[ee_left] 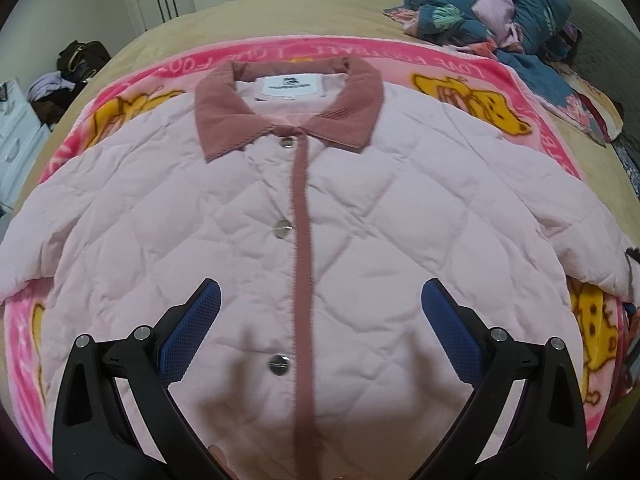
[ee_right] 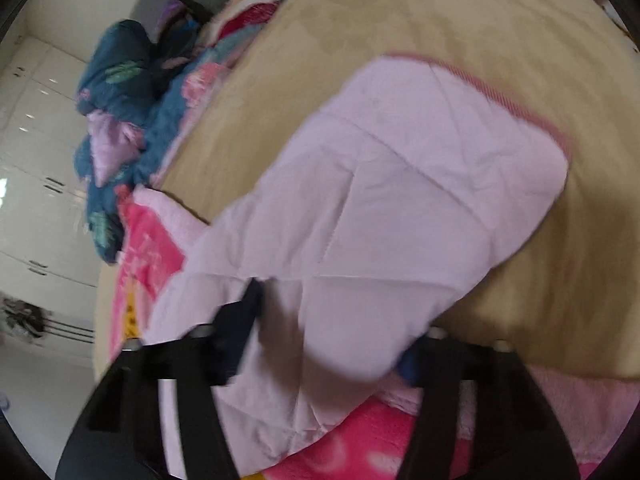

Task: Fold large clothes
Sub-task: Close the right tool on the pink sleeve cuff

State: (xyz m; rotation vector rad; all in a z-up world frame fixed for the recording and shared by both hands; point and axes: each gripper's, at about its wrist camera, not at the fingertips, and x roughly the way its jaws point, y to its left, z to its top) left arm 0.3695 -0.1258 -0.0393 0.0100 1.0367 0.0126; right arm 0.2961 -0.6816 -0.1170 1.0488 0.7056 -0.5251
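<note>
A pale pink quilted jacket [ee_left: 344,216] with a dusty-rose collar [ee_left: 288,112] and snap buttons lies front-up and spread flat on a pink cartoon blanket [ee_left: 472,76]. My left gripper [ee_left: 320,300] hovers open over the jacket's lower front, its blue pads [ee_left: 192,332] on either side of the placket. In the blurred right wrist view, one jacket sleeve [ee_right: 380,208] stretches away over the tan bedspread, its pink-trimmed cuff [ee_right: 520,108] at the far end. My right gripper [ee_right: 332,332] is open with the sleeve's near part between its fingers. The right finger is partly hidden under the fabric.
The tan bedspread [ee_left: 248,20] covers the bed. A heap of blue floral bedding and pillows [ee_left: 488,4] sits at the far right corner. White cupboards [ee_right: 36,152] line the wall. A dark bag and clothes [ee_left: 76,64] lie beside the bed at left.
</note>
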